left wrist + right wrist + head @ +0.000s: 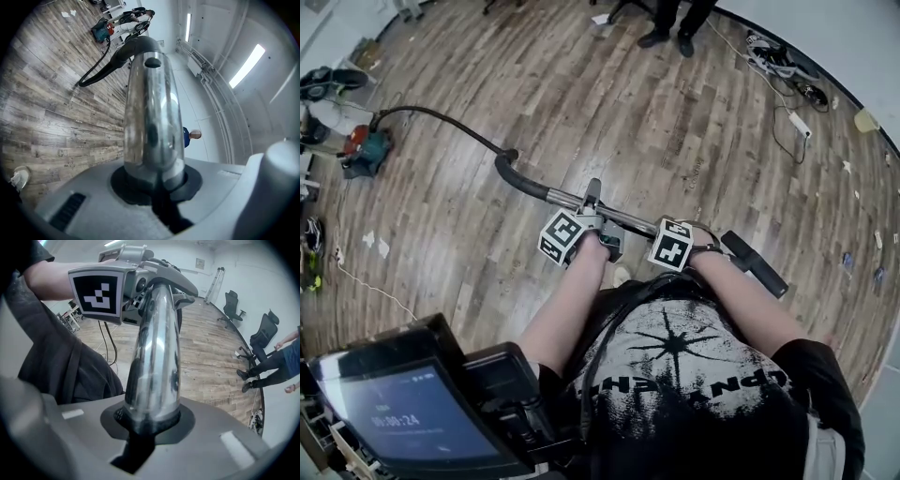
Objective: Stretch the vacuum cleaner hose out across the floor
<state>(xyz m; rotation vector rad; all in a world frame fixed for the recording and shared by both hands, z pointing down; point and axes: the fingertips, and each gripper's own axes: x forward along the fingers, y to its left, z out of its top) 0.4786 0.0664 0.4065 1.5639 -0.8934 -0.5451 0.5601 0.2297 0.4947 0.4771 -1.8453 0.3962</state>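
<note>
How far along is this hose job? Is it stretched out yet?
Partly. Done: the hose already trails from the vacuum cleaner over the wooden floor towards the person. In hand: the left claw and right claw are both clamped on the metal tube at the hose's end, holding it up. Left: the hose curves near the cleaner, so some slack probably remains.

The head view looks steeply down onto the wooden floor (675, 122). Both gripper views sit hard against the chrome tube (630, 217), looking along it; all three views share it.
</note>
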